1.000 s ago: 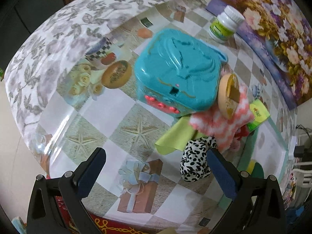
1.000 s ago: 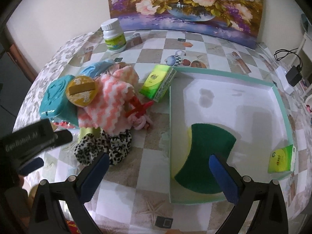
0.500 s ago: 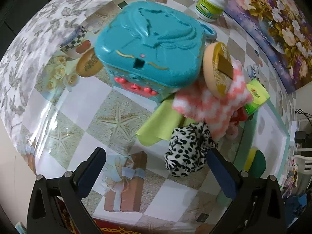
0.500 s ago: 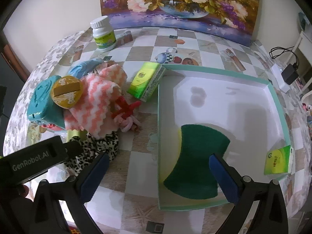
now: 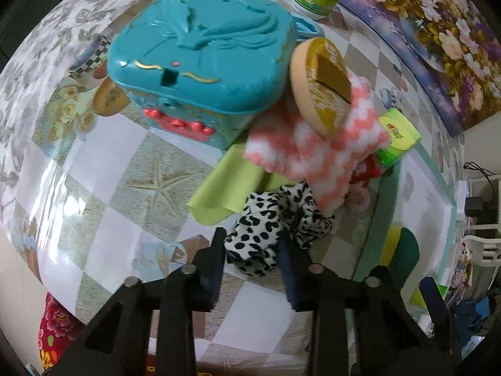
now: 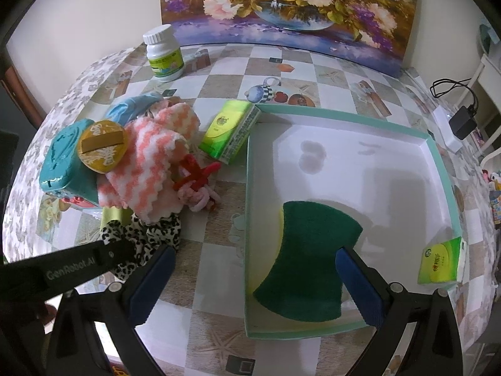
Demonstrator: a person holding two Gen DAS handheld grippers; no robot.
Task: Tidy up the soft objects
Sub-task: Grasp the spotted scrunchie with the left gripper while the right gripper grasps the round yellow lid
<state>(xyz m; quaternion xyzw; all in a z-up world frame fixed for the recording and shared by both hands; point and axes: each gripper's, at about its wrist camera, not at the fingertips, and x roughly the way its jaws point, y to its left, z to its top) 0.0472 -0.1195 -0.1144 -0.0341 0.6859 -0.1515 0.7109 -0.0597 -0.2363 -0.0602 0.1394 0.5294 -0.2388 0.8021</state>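
A leopard-print cloth lies crumpled at the near end of a pile on the table. My left gripper points down onto it; its jaws are closing, with the cloth's near fold between the pads and touching both. Behind it lie a pink-and-white zigzag cloth and a lime green cloth. In the right wrist view the leopard-print cloth shows under the left gripper's black body. My right gripper stands open and empty above the near left corner of the teal-rimmed tray, which holds a green sponge.
A teal toy box and a round yellow disc sit on the pile. A red-and-pink twisted thing lies beside it. One green packet leans at the tray's far left corner, another green packet inside. A white bottle and a flower painting stand behind.
My left gripper has come down and in over the pile, and its jaws have gone from wide open to narrow around the leopard-print cloth. The right gripper has hardly moved.
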